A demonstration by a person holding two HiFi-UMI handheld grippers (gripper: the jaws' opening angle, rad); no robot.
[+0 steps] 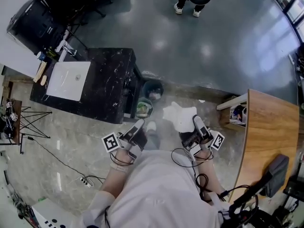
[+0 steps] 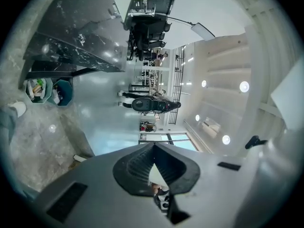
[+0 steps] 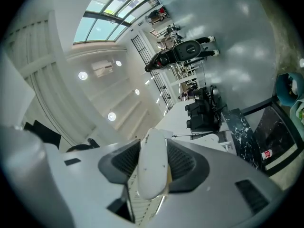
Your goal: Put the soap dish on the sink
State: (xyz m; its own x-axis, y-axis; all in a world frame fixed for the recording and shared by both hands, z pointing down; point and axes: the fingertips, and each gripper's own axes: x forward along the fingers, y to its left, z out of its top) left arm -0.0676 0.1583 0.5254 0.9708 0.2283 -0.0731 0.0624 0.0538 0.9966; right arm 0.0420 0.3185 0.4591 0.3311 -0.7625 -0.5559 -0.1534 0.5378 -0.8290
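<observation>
My right gripper (image 1: 198,127) (image 3: 153,151) is shut on the white soap dish (image 3: 152,170), which fills the gap between its dark ribbed pads. In the head view the soap dish (image 1: 179,116) sticks out ahead of that gripper, above the floor and close to my body. My left gripper (image 1: 137,130) (image 2: 153,148) is shut with nothing in it. The white sink (image 1: 69,80) is set in a black marble counter (image 1: 111,80) at the far left, well away from both grippers.
Two round bins (image 1: 153,89) (image 1: 144,107) stand at the counter's right end. A wooden table (image 1: 270,137) curves along the right. A tripod (image 1: 28,122) and power strip (image 1: 85,180) lie left. A person's feet (image 1: 186,8) stand far ahead on the grey floor.
</observation>
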